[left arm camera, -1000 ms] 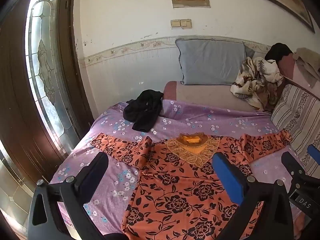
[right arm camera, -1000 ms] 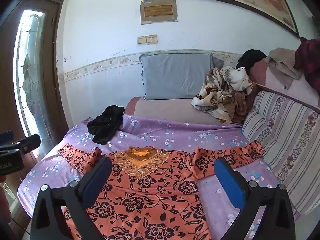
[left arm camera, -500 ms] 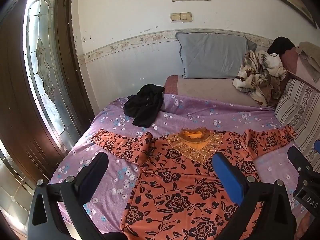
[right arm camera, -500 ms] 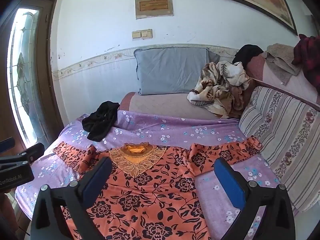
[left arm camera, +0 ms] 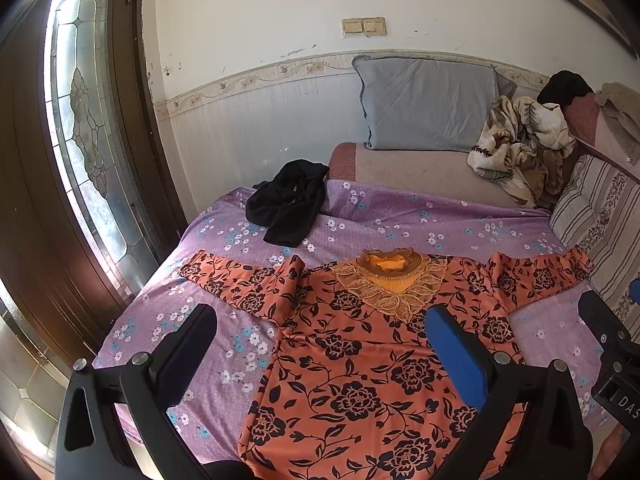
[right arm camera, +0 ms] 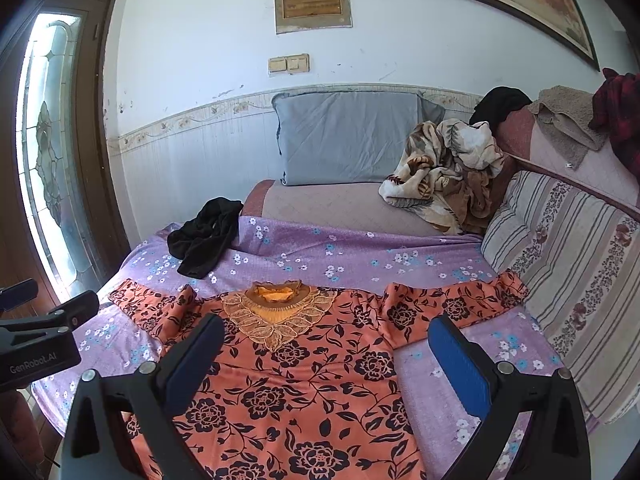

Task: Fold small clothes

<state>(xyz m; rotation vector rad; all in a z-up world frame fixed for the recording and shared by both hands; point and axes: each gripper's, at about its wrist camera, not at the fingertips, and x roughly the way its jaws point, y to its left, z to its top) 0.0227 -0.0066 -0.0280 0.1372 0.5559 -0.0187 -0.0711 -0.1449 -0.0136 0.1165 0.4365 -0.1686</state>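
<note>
- Our left hand-held gripper (left arm camera: 320, 344) hovers with its jaws spread wide and nothing between them, above the orange flowered blouse (left arm camera: 360, 364).
- Our right hand-held gripper (right arm camera: 326, 354) is spread wide too, empty, over the blouse's right half.
- The blouse lies flat on the purple bedsheet (right arm camera: 340, 256), neckline away from us, both sleeves stretched out sideways – the left one rumpled.
- Beyond it, a crumpled black garment (left arm camera: 286, 206) sits on the sheet's far left corner – well apart from the blouse.
- A grey pillow (right arm camera: 348, 138) leans against the wall.
</note>
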